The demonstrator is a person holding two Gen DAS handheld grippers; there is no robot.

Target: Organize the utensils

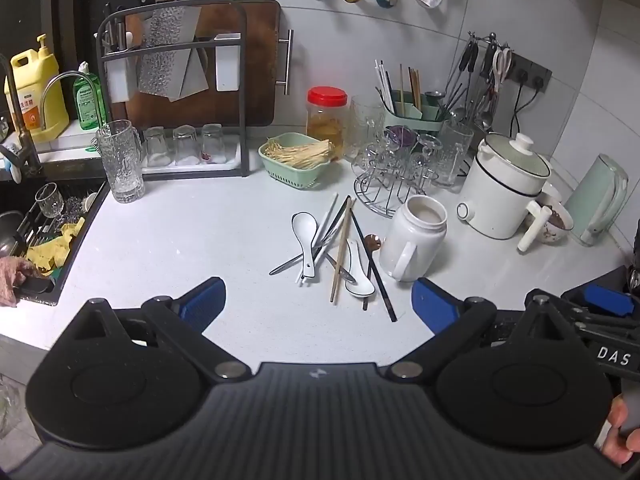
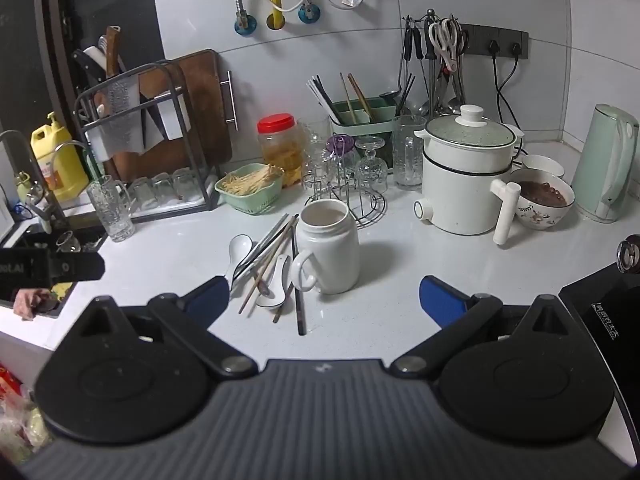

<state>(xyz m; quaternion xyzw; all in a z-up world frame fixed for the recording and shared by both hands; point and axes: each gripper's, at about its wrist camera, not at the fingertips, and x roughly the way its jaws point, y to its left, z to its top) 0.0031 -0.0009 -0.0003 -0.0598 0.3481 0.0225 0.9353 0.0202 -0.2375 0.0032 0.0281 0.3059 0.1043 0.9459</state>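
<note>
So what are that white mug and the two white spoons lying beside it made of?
The mug looks like glazed ceramic: thick walls, matte white with a soft sheen. The spoons look like glossy porcelain, with bright highlights and thin dark rim lines. Hard plastic can't be ruled out from looks alone.

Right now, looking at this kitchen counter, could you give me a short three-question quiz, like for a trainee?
1. True or false: the white mug stands upright beside the loose utensils.
2. What colour is the lid of the jar? A) green B) red C) blue
3. Fill in: the fingers of the left gripper stand ____, holding nothing.

Key: 1 true; 2 B; 3 open.
</note>
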